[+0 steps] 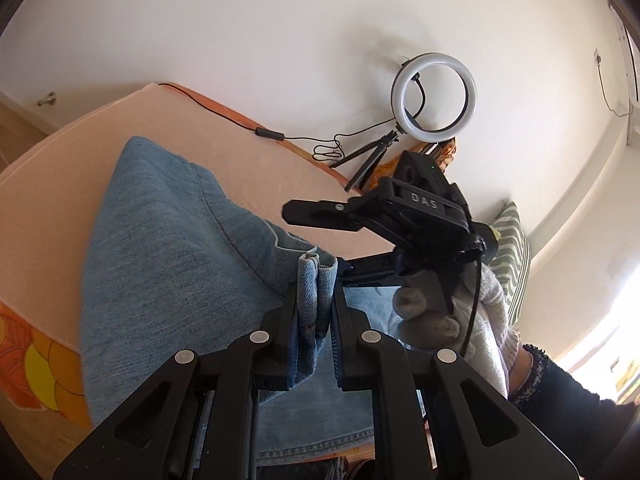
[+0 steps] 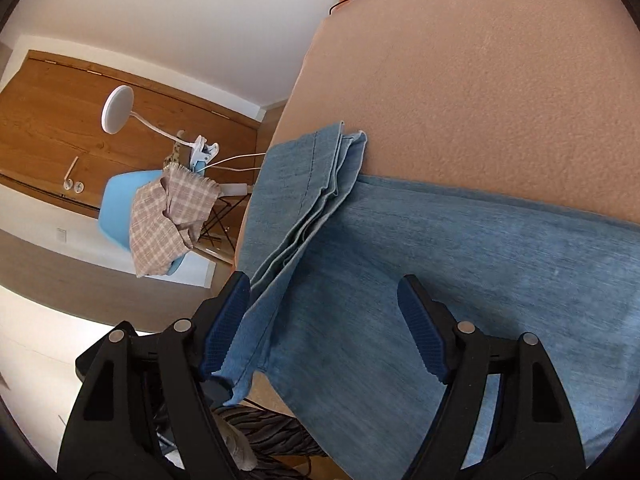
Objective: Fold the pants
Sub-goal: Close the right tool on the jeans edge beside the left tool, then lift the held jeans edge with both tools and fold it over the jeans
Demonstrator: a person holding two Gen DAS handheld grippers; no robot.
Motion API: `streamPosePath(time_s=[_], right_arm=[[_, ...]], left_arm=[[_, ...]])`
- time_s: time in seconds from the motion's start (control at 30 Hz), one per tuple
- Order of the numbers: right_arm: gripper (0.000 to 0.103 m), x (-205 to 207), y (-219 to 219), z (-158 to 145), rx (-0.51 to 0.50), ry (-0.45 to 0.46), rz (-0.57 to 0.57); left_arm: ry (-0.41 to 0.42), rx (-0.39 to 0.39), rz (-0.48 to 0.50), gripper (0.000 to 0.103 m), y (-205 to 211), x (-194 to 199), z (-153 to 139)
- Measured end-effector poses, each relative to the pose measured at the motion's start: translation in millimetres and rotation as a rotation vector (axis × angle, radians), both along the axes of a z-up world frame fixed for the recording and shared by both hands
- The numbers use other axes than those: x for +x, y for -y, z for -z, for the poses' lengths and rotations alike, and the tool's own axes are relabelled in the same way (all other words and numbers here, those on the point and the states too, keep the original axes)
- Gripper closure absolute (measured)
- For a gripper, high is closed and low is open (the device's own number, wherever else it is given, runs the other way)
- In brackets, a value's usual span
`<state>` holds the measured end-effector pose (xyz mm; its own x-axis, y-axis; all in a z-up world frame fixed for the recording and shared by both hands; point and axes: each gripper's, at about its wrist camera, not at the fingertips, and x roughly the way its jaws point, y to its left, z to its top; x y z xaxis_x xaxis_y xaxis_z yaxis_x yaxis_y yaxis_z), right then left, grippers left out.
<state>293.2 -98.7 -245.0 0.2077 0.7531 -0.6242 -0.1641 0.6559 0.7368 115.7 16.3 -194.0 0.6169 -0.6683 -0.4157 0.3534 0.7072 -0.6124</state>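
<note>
blue denim pants [image 1: 168, 240] lie on the peach desk [image 1: 64, 184]; left tongs [image 1: 314, 312] pinch their hem, right tongs [image 2: 324, 324] spread wide.

The setting is a lived-in room of a home, possibly a bedroom. A broad soft surface under a peach-pink fleecy cover [image 2: 500, 80] fills much of both views, with an orange patterned sheet [image 1: 36, 364] showing at its edge. Against the plain white wall [image 1: 280, 28] a lit white ring light on a small black tripod [image 1: 436, 96] stands. A light-blue plastic chair [image 2: 120, 208] carries a beige checked cloth [image 2: 168, 220], in front of a wooden door [image 2: 52, 120]. A green-and-white striped cushion [image 1: 514, 252] lies nearby.
</note>
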Motion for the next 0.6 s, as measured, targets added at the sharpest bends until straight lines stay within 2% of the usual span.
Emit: streamPosePath(time_s=[0.13, 0.27, 0.33, 0.37, 0.4, 0.43, 0.47, 0.6], right_arm=[[0.024, 26.2, -19.1, 9.6, 0.068, -0.042, 0.031], [0.026, 43.4, -32.5, 19.3, 0.079, -0.073, 0.069], [0.04, 46.1, -35.5, 18.4, 0.049, -0.066, 0.093], [0.054, 46.8, -36.0, 17.5, 0.032, -0.059, 0.098], [0.064, 46.7, -36.8, 15.2, 0.008, -0.047, 0.107], [0.079, 45.3, -37.1, 12.1, -0.018, -0.029, 0.115], [0.088, 45.3, -36.5, 7.4, -0.037, -0.008, 0.117], [0.094, 39.2, -28.5, -20.7, -0.11, 0.101, 0.132]], left_arm=[[0.01, -0.011, 0.019, 0.092, 2.9, -5.6, -3.2], [0.03, -0.011, 0.04, 0.092, 5.0, -12.1, -8.0], [0.038, -0.024, 0.038, 0.092, 2.3, -13.1, -10.3], [0.038, -0.023, 0.04, 0.092, 1.6, -13.2, -10.9], [0.04, -0.017, 0.038, 0.092, 0.9, -14.3, -10.6], [0.037, -0.015, 0.038, 0.092, 0.5, -14.2, -9.5], [0.027, -0.019, 0.044, 0.092, 1.5, -12.9, -7.7], [0.018, 0.01, 0.084, 0.092, 16.1, -12.3, -3.7]])
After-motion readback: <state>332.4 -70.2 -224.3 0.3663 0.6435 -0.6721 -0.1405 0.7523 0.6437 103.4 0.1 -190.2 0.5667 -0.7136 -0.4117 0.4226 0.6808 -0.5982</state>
